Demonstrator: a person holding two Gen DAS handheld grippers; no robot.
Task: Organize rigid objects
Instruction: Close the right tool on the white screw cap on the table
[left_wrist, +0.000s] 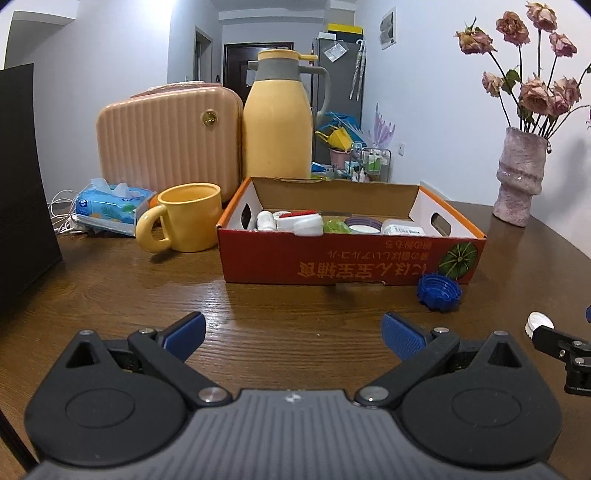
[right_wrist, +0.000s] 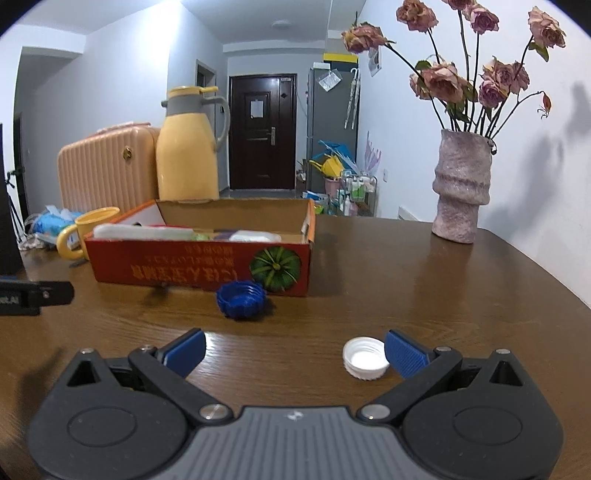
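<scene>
A red cardboard box (left_wrist: 351, 258) (right_wrist: 199, 269) sits on the brown table and holds several small items: white bottles, lids and a green thing. A blue ribbed cap (left_wrist: 439, 291) (right_wrist: 242, 299) lies on the table just in front of the box. A white cap (right_wrist: 365, 357) (left_wrist: 540, 322) lies open side up, just inside my right gripper's right fingertip (right_wrist: 404, 352). My right gripper (right_wrist: 295, 350) is open and empty. My left gripper (left_wrist: 293, 334) is open and empty, above bare table in front of the box.
A yellow mug (left_wrist: 184, 218), a tissue pack (left_wrist: 110, 205), a pink case (left_wrist: 170, 144) and a yellow thermos (left_wrist: 279, 118) stand left and behind the box. A pink vase of dried roses (right_wrist: 461, 192) stands at the back right. A black panel (left_wrist: 22, 184) is at far left.
</scene>
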